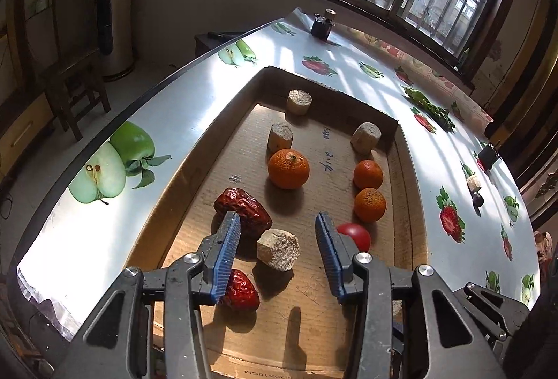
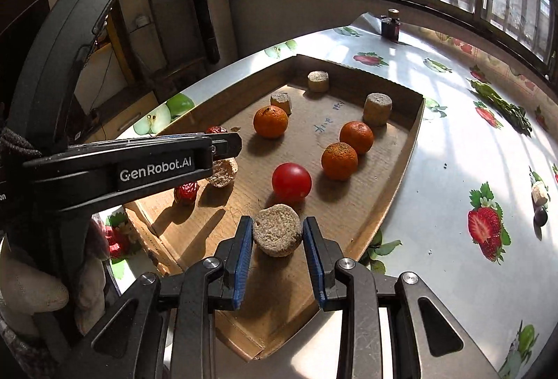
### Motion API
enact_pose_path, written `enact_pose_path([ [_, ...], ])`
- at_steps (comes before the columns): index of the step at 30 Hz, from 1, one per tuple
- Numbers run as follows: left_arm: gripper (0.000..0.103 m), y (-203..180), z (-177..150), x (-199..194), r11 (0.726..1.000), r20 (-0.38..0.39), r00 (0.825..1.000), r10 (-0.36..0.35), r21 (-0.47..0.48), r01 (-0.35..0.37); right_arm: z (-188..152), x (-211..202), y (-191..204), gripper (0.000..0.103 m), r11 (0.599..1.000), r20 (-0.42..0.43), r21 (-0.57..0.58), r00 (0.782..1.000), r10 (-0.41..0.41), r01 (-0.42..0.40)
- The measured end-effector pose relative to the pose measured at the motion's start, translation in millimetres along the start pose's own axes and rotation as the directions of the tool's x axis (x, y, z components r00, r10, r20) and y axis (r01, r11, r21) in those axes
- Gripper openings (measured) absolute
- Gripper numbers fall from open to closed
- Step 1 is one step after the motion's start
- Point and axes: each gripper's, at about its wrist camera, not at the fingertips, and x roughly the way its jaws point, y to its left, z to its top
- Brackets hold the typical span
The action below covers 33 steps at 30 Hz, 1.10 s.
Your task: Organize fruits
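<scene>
Cardboard tray (image 2: 401,148) holds the fruit; right claw (image 2: 278,239) grips a cork-like plug (image 2: 277,234), the tomato (image 2: 291,182) just beyond. Left claw (image 1: 279,253) stands parted, empty, over another plug (image 1: 278,250).

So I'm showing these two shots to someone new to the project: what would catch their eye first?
Probably the bright fruit in the shallow cardboard tray: three oranges toward its middle and far side, and a glossy red tomato nearer the cameras. Next, the right gripper shut on a tan cork-like cylinder at the tray's near end. Then the left gripper, open over another cylinder beside wrinkled red dates.
</scene>
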Motion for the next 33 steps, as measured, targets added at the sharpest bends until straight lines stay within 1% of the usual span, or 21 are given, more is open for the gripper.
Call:
enact_pose_path([
  [5, 0.052, -6, 0, -9, 1.0, 0.021, 1.0, 0.005, 0.009, -0.005, -2, 2, 2, 0.034, 1.0, -0.014, 0.009, 1.0, 0.02, -0.02],
  [7, 0.055, -9, 0, -12, 1.0, 0.03, 0.999, 0.01, 0.018, -0.011, -3, -1, 2, 0.039, 1.0, -0.002, 0.014, 1.0, 0.018, -0.018],
  [9, 0.056, -13, 0, -16, 0.999, 0.042, 0.999, 0.02, 0.029, -0.022, -4, -6, 1, 0.045, 1.0, 0.013, 0.018, 1.0, 0.015, -0.015],
  [11, 0.058, -17, 0, -20, 0.998, 0.056, 0.998, 0.035, 0.041, -0.037, -4, -11, -1, 0.048, 1.0, 0.028, 0.024, 1.0, 0.008, -0.009],
  [14, 0.063, -23, -1, -27, 0.996, 0.083, 0.995, 0.058, 0.059, -0.063, -4, -18, -5, 0.048, 0.999, 0.046, 0.043, 0.999, 0.002, -0.004],
  [17, 0.065, -28, -2, -32, 0.994, 0.101, 0.992, 0.075, 0.076, -0.083, -6, -24, -12, 0.049, 0.997, 0.058, 0.075, 0.998, 0.003, -0.007],
  [21, 0.069, -37, -3, -37, 0.988, 0.122, 0.987, 0.104, 0.099, -0.117, -9, -33, -21, 0.054, 0.993, 0.073, 0.115, 0.997, -0.007, -0.001],
  [25, 0.07, -44, -5, -41, 0.982, 0.144, 0.981, 0.128, 0.123, -0.146, -13, -39, -31, 0.054, 0.988, 0.082, 0.154, 0.996, -0.02, 0.007],
  [33, 0.07, -56, -7, -45, 0.976, 0.153, 0.979, 0.133, 0.149, -0.156, -19, -48, -46, 0.058, 0.977, 0.091, 0.213, 0.996, -0.025, 0.005],
])
